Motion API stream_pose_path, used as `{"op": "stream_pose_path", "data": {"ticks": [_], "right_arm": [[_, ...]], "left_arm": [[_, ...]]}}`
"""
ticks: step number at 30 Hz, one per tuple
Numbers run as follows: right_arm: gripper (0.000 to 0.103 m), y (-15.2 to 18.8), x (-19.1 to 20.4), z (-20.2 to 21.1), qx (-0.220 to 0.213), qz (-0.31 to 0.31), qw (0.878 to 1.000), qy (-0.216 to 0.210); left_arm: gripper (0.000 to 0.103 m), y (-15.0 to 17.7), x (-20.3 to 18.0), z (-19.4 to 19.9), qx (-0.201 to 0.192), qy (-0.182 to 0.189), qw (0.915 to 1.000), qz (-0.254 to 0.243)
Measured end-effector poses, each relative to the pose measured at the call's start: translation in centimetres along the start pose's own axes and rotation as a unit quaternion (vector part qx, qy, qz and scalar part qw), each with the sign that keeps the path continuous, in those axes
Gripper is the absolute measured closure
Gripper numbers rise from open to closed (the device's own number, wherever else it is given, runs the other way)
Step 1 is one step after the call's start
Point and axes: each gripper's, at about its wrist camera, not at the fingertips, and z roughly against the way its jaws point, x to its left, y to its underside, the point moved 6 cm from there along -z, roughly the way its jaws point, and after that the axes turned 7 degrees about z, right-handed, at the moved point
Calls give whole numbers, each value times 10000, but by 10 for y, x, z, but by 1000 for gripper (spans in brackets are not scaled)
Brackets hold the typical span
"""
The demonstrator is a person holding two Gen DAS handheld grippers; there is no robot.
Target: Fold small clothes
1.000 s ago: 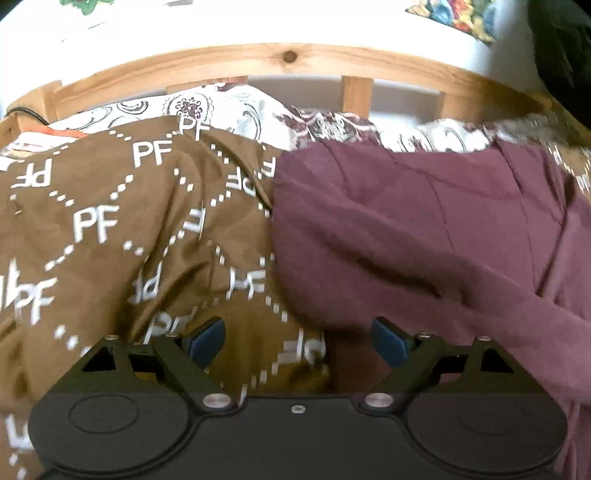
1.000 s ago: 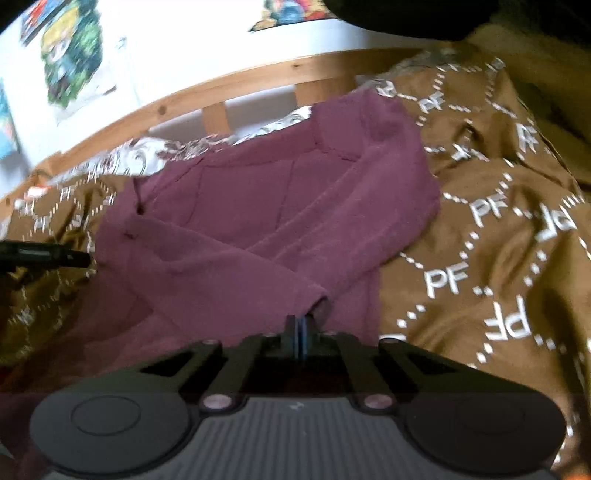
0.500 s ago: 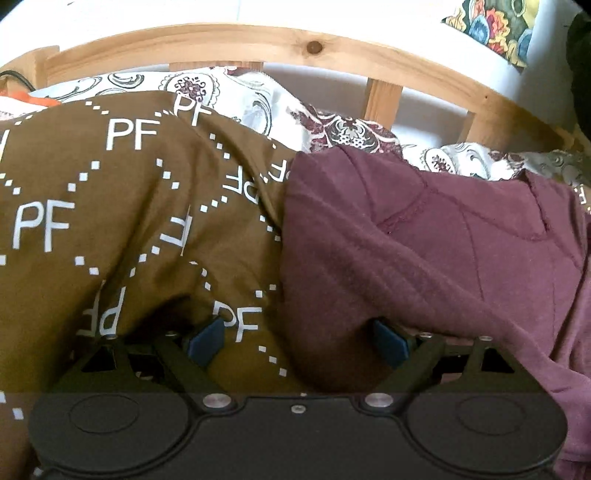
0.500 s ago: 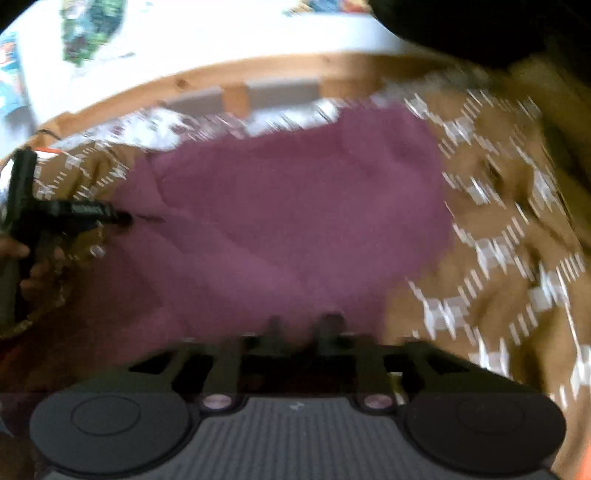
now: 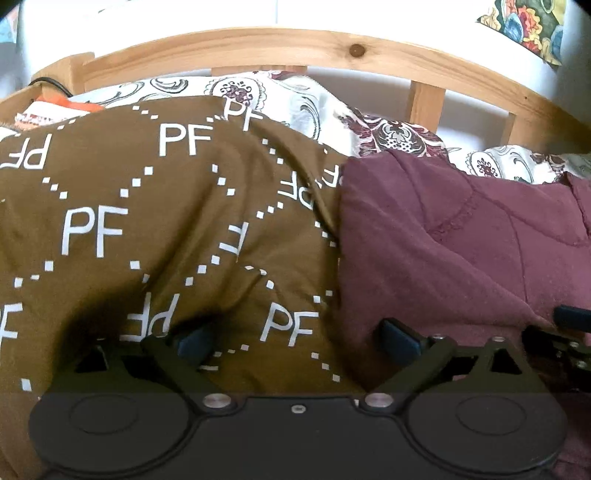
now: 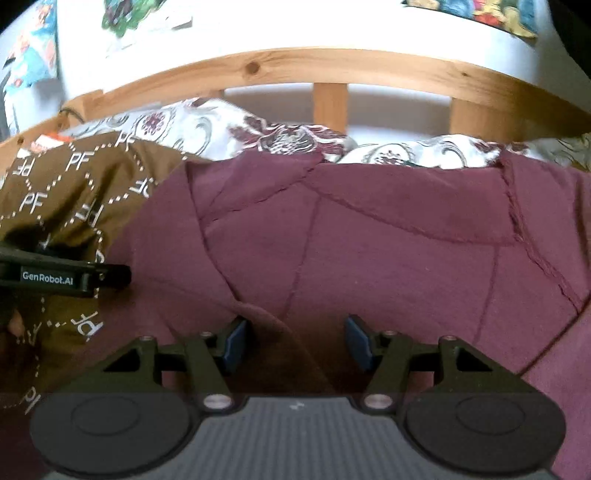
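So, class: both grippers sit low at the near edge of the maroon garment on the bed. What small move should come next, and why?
Probably close the right gripper on the fabric ridge between its pads. Its jaws are opening, nothing is gripped, and the maroon garment lies spread over the brown PF blanket. The left gripper, its jaws also opening, straddles the garment's left edge, so it could pinch there likewise.

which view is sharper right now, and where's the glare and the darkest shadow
Left wrist view: sharper, the PF lettering on the brown blanket crisp, with a deep shadow just ahead of the left gripper. Right wrist view: slightly soft, wall posters smeared, white wall blown out above the bowed wooden bed rail; the maroon garment is evenly lit.
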Motion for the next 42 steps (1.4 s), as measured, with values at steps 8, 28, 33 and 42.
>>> {"op": "stream_pose_path", "data": {"ticks": [8,28,33,42], "right_arm": [[14,42,-41,64,59,60,9986,530],[0,159,-7,263,61,300,9990,316],[0,171,17,284,310,993,9923,678],[0,194,23,269,537,1340,9849,959]], "left_arm": [[5,12,1,24,188,187,9996,-79],[1,135,-4,198,514,1626,9729,-1563],[1,157,-6,214,593,1746,9601,-2103],[1,179,-12,199,701,1342,9515,-2679]]}}
